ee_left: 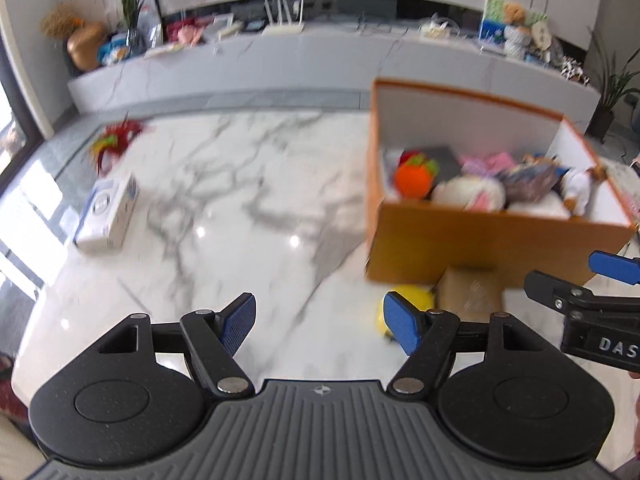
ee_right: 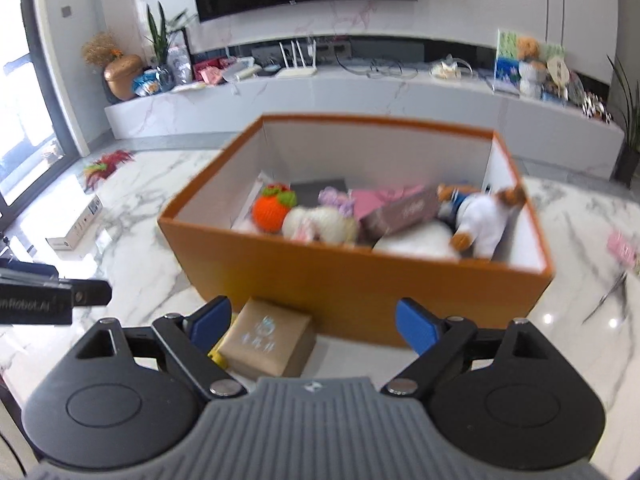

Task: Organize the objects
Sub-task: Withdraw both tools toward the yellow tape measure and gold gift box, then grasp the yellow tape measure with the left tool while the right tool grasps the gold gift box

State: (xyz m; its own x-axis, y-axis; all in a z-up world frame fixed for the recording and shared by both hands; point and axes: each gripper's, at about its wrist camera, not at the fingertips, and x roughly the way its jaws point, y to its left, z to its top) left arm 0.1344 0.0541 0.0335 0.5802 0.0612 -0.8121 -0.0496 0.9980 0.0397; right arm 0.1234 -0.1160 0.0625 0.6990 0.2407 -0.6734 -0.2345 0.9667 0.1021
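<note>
Your right tongs point(ee_right: 314, 322) stand open with nothing between the pads, poised low in the frame over the brown box point(ee_right: 267, 338), which lies on the marble floor point(ee_right: 580, 360) touching the near wall of the orange bin point(ee_right: 352, 280). Your left tongs point(ee_left: 320, 322) are open and empty too, with a yellow thing point(ee_left: 412, 300) just beyond the right pad. The bin already holds an orange knit toy point(ee_right: 269, 212), a bear point(ee_right: 486, 220) and other pieces, so most of the sorting looks done. Left out are the brown box, the yellow thing, a white box point(ee_left: 107, 212) at mid-left and a red feathery toy point(ee_left: 114, 142) above it. The brown box runs its long axis from lower left to upper right, towards the bin.
</note>
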